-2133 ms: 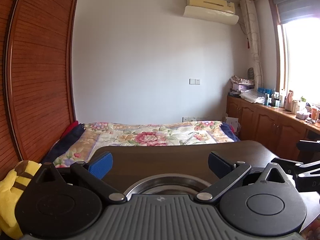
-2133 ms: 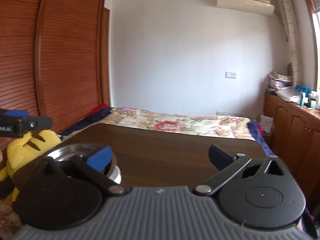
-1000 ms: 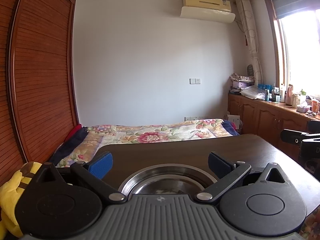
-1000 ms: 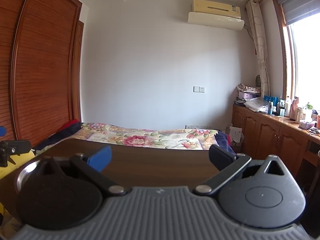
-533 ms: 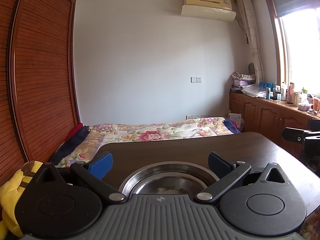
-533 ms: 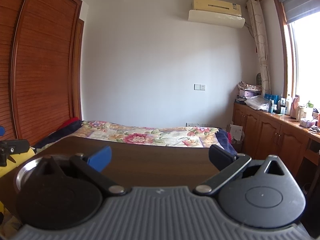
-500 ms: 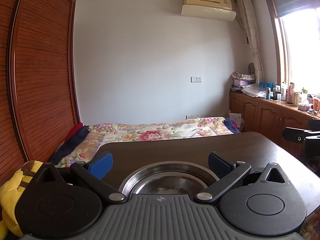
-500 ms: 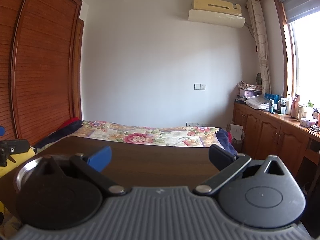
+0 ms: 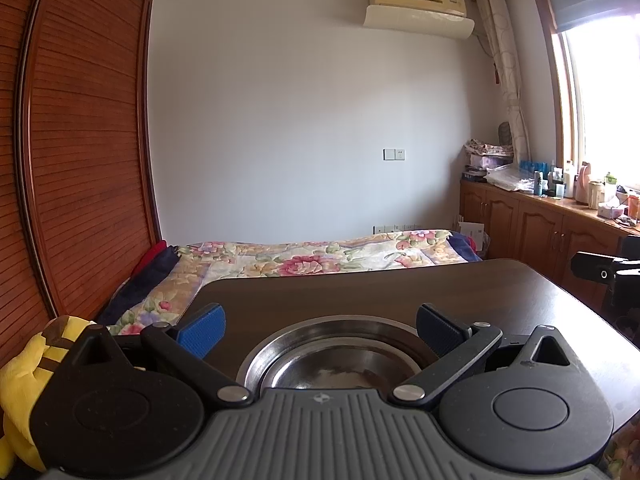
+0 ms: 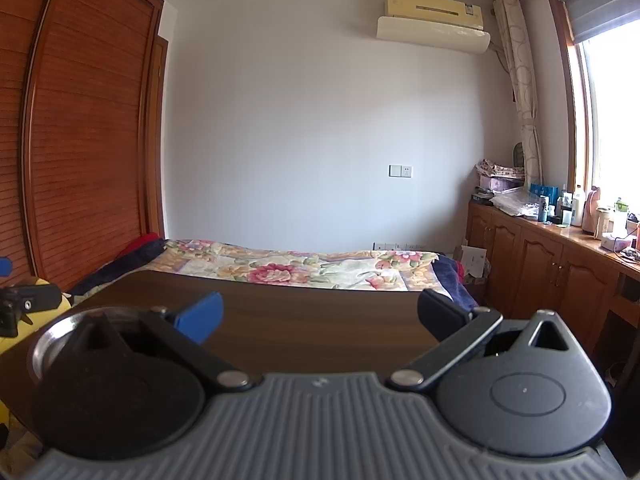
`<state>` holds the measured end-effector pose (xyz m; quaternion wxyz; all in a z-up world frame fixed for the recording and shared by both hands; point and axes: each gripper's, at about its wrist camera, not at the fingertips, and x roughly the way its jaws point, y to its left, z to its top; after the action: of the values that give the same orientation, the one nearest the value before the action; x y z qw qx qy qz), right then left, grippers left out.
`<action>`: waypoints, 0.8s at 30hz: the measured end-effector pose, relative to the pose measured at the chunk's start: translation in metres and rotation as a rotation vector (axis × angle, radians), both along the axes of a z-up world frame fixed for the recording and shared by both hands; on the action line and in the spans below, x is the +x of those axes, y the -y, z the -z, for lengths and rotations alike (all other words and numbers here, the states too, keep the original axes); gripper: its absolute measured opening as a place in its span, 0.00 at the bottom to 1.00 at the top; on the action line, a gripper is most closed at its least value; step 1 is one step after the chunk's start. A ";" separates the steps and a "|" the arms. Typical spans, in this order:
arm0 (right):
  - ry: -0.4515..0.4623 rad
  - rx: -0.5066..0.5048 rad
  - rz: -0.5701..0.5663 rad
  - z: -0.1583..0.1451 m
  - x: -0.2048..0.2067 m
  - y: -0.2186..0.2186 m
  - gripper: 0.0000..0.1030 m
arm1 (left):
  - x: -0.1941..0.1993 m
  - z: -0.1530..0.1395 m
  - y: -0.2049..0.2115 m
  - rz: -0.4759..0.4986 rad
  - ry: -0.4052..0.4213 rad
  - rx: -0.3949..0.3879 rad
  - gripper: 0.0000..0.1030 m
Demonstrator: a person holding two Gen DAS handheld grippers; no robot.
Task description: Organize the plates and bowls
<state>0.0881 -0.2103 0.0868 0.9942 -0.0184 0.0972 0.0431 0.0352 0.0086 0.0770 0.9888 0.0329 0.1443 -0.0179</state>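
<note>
Left tongs [image 9: 320, 330]: sitting low in the frame, spread wide and gripping nothing, blue pad [image 9: 201, 330] at lower left and dark pad [image 9: 438, 329] at lower right.
Bowl [image 9: 332, 360]: steel, lying on the worktop [image 9: 380, 292] at lower centre, between the two pads and partly hidden by the tongs' body; whether the pads are touching its rim cannot be told.
Right tongs [image 10: 320, 316]: likewise gaping, holding nothing, hanging over bare worktop at lower centre.
Bowl in the right view [image 10: 52, 340]: showing at lower left, mostly covered by the tongs' housing.
Plush toy [image 9: 24, 376]: yellow, sitting at the lower-left edge.
Bed [image 9: 312, 258]: floral cover, lying beyond the worktop at mid-frame.
Wardrobe [image 9: 84, 152]: filling the left side.
Cabinets [image 9: 540, 232]: running along the right, under the window.
Air conditioner [image 9: 418, 4]: hanging at upper right.
</note>
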 end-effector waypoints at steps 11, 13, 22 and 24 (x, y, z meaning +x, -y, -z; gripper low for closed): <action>-0.004 -0.002 0.004 0.000 0.000 0.001 1.00 | 0.000 0.000 0.000 0.000 0.001 0.000 1.00; -0.002 -0.002 0.003 0.001 0.000 0.001 1.00 | 0.000 0.000 0.000 0.000 0.001 0.000 1.00; -0.004 0.001 0.003 0.001 0.000 0.003 1.00 | 0.000 0.001 -0.001 -0.001 0.001 -0.001 1.00; -0.005 0.002 0.003 0.001 0.000 0.003 1.00 | 0.001 0.001 -0.002 -0.002 0.000 -0.002 1.00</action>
<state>0.0879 -0.2131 0.0859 0.9940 -0.0173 0.0996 0.0419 0.0365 0.0103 0.0760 0.9889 0.0318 0.1441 -0.0170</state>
